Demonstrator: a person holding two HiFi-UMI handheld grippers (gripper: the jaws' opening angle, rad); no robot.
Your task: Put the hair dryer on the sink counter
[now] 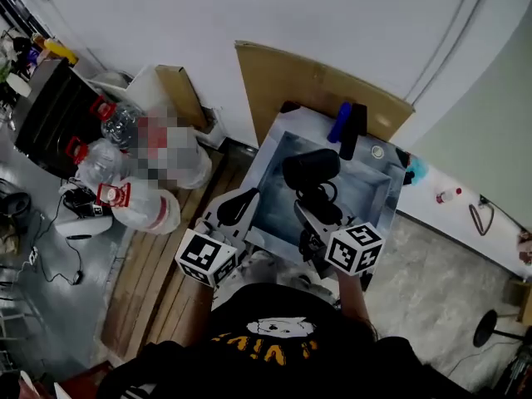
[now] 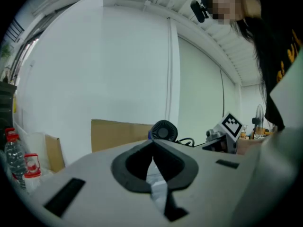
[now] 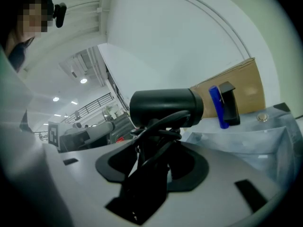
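A black hair dryer (image 1: 311, 168) hangs over the basin of the steel sink counter (image 1: 272, 142), its barrel level and its cord looped round the handle. My right gripper (image 1: 319, 212) is shut on the handle and cord from the near side; the right gripper view shows the hair dryer (image 3: 165, 108) standing up from between the jaws of that gripper (image 3: 152, 151). My left gripper (image 1: 241, 204) hovers at the sink's near left corner, shut and empty. From the left gripper (image 2: 152, 144) view the hair dryer's round rear grille (image 2: 164, 130) shows just past the tips.
A blue and black fixture (image 1: 346, 128) stands at the sink's back edge, with a cardboard sheet (image 1: 316, 81) against the wall behind it. Water bottles (image 1: 114, 128) and a black cabinet (image 1: 50, 110) sit to the left. A white ledge (image 1: 461, 214) runs to the right.
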